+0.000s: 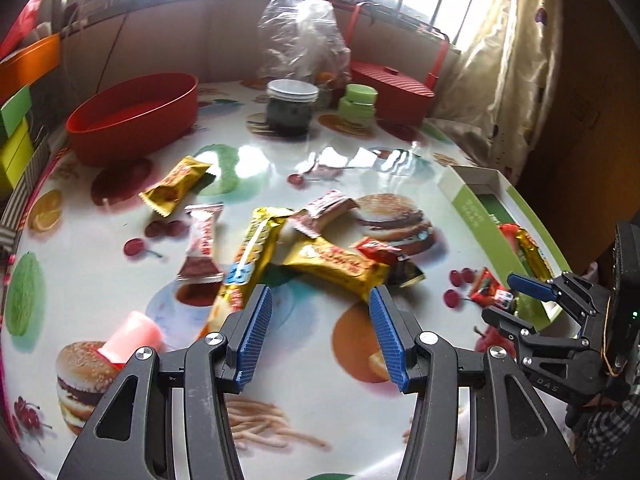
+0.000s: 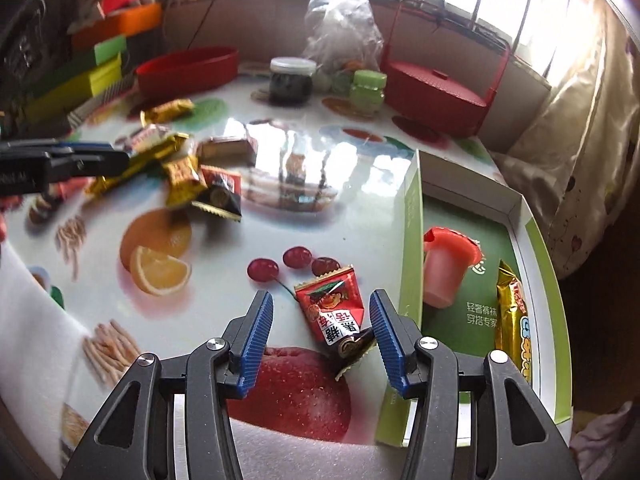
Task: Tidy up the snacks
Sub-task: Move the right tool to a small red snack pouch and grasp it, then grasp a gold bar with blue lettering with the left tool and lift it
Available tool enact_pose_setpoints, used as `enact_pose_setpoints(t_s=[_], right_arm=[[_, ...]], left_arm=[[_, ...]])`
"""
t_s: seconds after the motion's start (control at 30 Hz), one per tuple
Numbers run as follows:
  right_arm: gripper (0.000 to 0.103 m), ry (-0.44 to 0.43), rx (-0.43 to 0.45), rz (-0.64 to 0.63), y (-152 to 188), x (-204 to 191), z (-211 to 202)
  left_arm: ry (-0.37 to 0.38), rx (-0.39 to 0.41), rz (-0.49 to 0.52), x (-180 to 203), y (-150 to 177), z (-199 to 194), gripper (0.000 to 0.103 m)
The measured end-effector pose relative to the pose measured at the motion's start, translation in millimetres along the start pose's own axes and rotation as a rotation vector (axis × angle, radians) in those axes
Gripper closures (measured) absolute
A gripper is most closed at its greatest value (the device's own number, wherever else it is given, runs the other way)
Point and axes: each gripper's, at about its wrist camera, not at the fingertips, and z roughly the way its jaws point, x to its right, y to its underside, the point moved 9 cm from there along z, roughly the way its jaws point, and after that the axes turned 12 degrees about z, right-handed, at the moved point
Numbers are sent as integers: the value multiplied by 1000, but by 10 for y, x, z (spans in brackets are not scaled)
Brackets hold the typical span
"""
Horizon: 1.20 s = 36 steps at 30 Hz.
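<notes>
Low in the right wrist view, the right gripper [image 2: 321,330] is spread wide, its blue pads either side of a small red candy packet [image 2: 334,310] that lies on the printed tablecloth [image 2: 320,184]; the packet's dark end is close to the right-hand pad, though contact is hard to judge. Just right of it, the green-and-white box [image 2: 412,240] holds a pink jelly cup [image 2: 444,268] with a red lid and, along its right side, a long gold snack bar [image 2: 514,320].

In the left wrist view, the left gripper [image 1: 320,326] is also spread and empty, pointing at a loose heap of gold and red wrappers [image 1: 320,256] at frame centre. Another pink cup [image 1: 132,336] lies at lower left.

The red oval bowl [image 1: 136,116] at upper left shows only its red inside (nothing visible in it). A white-lidded dark jar [image 1: 292,108], a green-lidded jar [image 1: 358,104] and a red striped lidded basket [image 1: 392,84] line the top.
</notes>
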Motion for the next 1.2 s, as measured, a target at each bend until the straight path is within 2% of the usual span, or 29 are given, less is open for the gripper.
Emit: enact_pose_setpoints(t_s=[0.17, 0.33, 0.47, 0.67, 0.83, 0.97, 1.2], right_arm=[[53, -17, -25, 27, 26, 9, 82], [53, -118, -34, 84, 20, -75, 54], [53, -94, -12, 72, -6, -40, -1], [53, -69, -58, -13, 68, -35, 34], [53, -80, -81, 7, 143, -48, 102], [72, -99, -70, 18, 149, -110, 86], [80, -118, -53, 56, 119, -165, 83]], left_arm=[[-21, -4, -9, -120, 41, -19, 51], [-45, -1, -12, -223, 52, -62, 51], [-62, 3, -12, -311, 73, -116, 51], [-68, 4, -20, -369, 88, -128, 51], [-70, -10, -10, -378, 108, -92, 51], [-72, -18, -3, -404, 111, -63, 51], [-69, -56, 22, -415, 101, 78, 51]])
